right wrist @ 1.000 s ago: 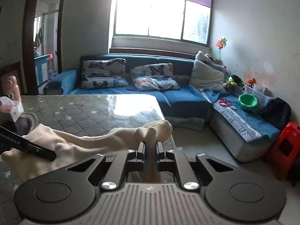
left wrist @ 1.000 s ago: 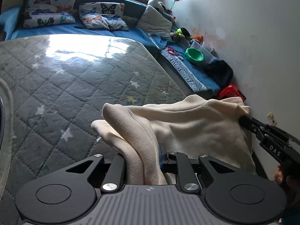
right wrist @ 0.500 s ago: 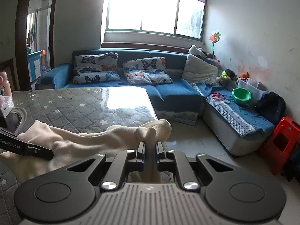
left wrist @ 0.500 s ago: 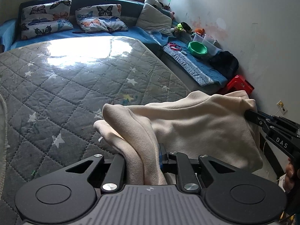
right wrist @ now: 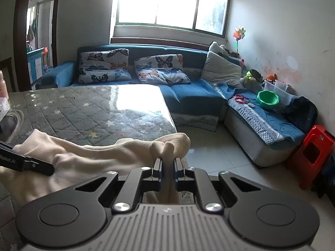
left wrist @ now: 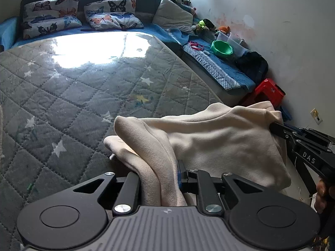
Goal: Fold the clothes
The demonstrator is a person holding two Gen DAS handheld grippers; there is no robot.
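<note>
Both claws pinch a cream garment (left wrist: 219,138) above a quilted grey mattress (left wrist: 73,87). The left claw (left wrist: 159,173) grips bunched folds. The right claw (right wrist: 167,163) clamps the opposite edge.

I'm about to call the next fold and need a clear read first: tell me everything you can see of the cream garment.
The cream garment is soft, fleece-like cloth, plain with no print visible. It is stretched between both grippers: the left gripper is shut on a bunched, doubled-over end, the right gripper is shut on the opposite end, which bulges past its fingertips. The span between sags in loose wrinkles. It hangs at the near edge of the grey quilted star-patterned surface; whether it rests there is unclear.
</note>
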